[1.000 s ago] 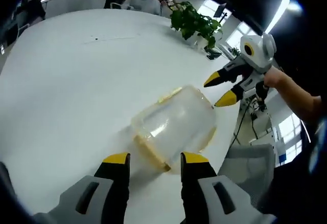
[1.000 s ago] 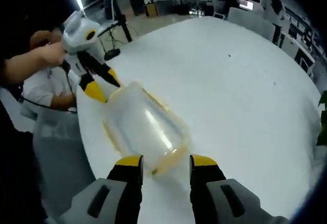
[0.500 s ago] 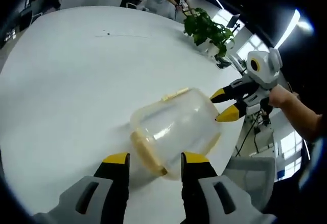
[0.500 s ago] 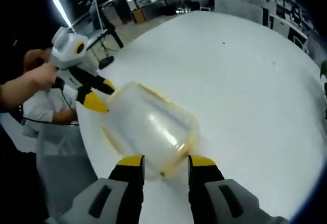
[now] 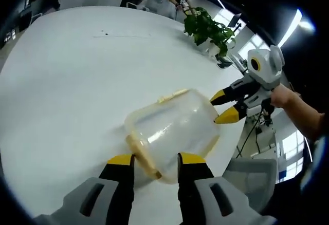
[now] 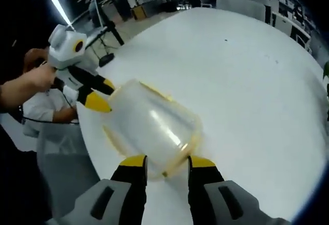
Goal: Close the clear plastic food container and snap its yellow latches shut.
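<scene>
The left gripper (image 5: pixel 153 159) has narrowed its jaws around the container's (image 5: pixel 172 130) yellow rim.

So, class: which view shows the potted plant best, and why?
The left gripper view: the plant sits whole at the table's far edge, with its green leaves clear. In the right gripper view, a sliver of green at the right rim may be its leaves, too little to tell.
</scene>
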Demonstrator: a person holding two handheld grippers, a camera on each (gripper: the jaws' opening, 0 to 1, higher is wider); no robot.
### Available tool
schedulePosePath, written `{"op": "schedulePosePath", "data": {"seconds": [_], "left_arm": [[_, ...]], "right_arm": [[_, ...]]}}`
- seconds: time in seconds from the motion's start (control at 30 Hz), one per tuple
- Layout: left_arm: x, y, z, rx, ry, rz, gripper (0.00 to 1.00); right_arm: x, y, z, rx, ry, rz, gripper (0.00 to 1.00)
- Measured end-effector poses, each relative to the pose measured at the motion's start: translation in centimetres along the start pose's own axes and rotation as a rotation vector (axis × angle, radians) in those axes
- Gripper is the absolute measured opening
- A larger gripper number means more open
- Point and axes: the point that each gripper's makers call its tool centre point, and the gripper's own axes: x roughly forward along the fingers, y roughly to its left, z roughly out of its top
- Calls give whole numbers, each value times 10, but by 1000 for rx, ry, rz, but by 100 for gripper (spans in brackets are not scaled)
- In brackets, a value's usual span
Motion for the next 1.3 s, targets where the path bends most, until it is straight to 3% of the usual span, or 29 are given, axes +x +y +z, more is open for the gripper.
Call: {"op": "schedulePosePath", "data": {"seconds": [0.27, 0.33, 0.37, 0.47, 0.5, 0.73, 0.77, 0.87, 1.03, 1.1, 1.2, 1.3], "left_arm": [[0, 0, 0, -26, -5, 9, 27], [-4, -3, -4, -65, 21, -29, 24], [-6, 8, -10, -18, 14, 5, 24], [-4, 6, -6, -34, 26, -2, 24], [3, -3, 2, -39, 24, 0, 25], [0, -1, 3, -41, -41, -6, 29], [-1, 1, 6, 31, -55, 18, 30], [-2, -1, 7, 64, -45, 42, 32], [-4, 2, 12, 210, -43, 131, 36], [-4, 1, 14, 274, -40, 146, 36], [-5, 2, 18, 361, -43, 178, 38], [-4, -2, 18, 411, -41, 176, 37]], "right_arm": [[1, 2, 1, -14, 8, -8, 25], [4, 2, 5, -22, 10, 30, 22], [2, -2, 6, -5, 26, 4, 22], [2, -1, 5, -19, 41, 9, 22], [2, -2, 6, -11, 40, 15, 22], [0, -2, 1, 34, 15, 24, 24], [0, -1, 2, 39, 20, 19, 25], [-1, -2, 3, -50, 24, -5, 27], [0, -1, 2, -69, 59, -1, 28], [1, 0, 1, -72, 64, 0, 28], [1, -1, 3, -143, 53, -8, 29], [1, 1, 4, -162, 52, -26, 30]]}}
